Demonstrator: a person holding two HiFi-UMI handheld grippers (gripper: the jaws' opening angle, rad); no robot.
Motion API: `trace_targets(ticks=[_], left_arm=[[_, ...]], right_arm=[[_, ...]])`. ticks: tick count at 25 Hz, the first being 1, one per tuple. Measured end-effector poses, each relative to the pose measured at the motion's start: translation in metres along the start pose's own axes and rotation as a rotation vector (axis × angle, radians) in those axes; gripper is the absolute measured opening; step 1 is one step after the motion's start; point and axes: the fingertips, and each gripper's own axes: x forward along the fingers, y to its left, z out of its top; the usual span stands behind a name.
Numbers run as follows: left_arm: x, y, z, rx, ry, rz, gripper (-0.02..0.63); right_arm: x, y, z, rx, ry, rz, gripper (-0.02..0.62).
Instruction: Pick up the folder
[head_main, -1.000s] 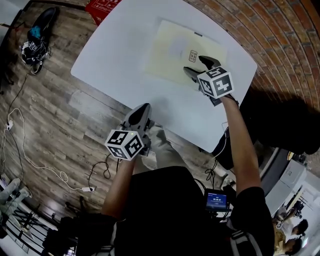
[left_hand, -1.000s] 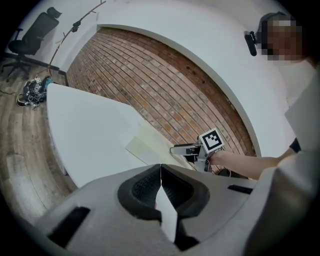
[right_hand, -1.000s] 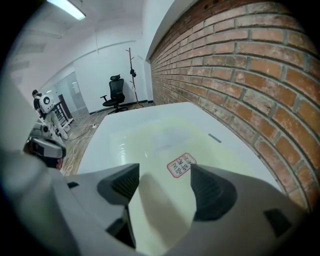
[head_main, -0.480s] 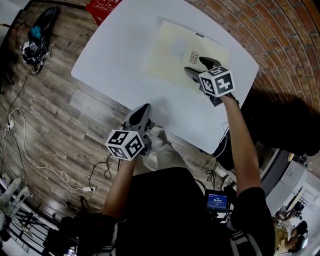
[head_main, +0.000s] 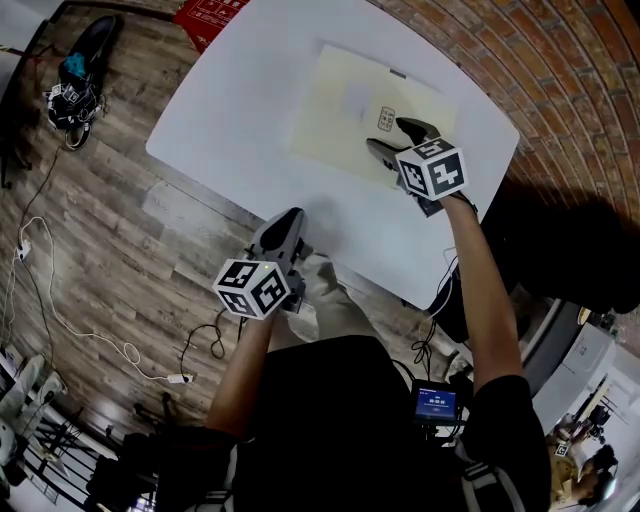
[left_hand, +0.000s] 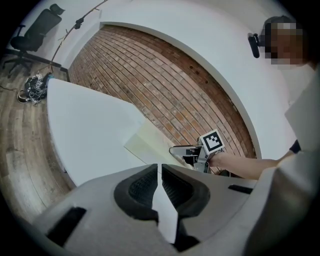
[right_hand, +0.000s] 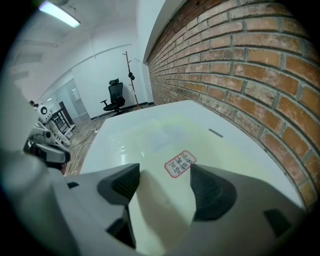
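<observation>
The pale folder lies flat on the white table, long axis parallel to the brick wall (label at its right end). The right gripper hangs over that end with its jaws spread apart. The left gripper has its jaws pressed together, empty.

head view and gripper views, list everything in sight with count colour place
rectangular white table: 1, white, centre, beside the wall
flat pale yellow folder: 1, pale yellow, lying on the table's far right part
small red-bordered label: 1, white and red, on the folder
red brick wall: 1, red-brown, right of the table
red box: 1, red, by the table's far corner
black office chair: 1, black, far end of the room
left gripper: 1, grey, jaws together, at the table's near edge
right gripper: 1, grey, jaws apart over the folder's near corner
</observation>
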Motion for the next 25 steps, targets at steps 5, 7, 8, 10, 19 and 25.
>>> trace_targets(ticks=[5, 7, 8, 10, 19, 25], left_arm=[[-0.002, 0.002, -0.001, -0.006, 0.004, 0.003, 0.015], [-0.003, 0.004, -0.002, -0.008, 0.007, 0.009, 0.015], [-0.004, 0.006, -0.003, -0.010, 0.008, 0.010, 0.015], [-0.006, 0.007, -0.005, -0.018, 0.009, 0.010, 0.017], [-0.022, 0.018, -0.010, -0.060, -0.015, -0.002, 0.017], [-0.029, 0.020, -0.017, -0.080, 0.000, -0.018, 0.022]], right_arm=[[0.002, 0.008, 0.001, -0.011, 0.005, 0.014, 0.290], [0.004, 0.012, 0.002, -0.016, 0.005, 0.019, 0.290], [0.005, 0.016, 0.003, -0.019, 0.005, 0.023, 0.290], [0.006, 0.023, 0.003, -0.030, 0.004, 0.033, 0.290], [0.011, 0.056, 0.006, -0.080, 0.001, 0.070, 0.290], [0.015, 0.081, 0.006, -0.129, 0.009, 0.096, 0.290]])
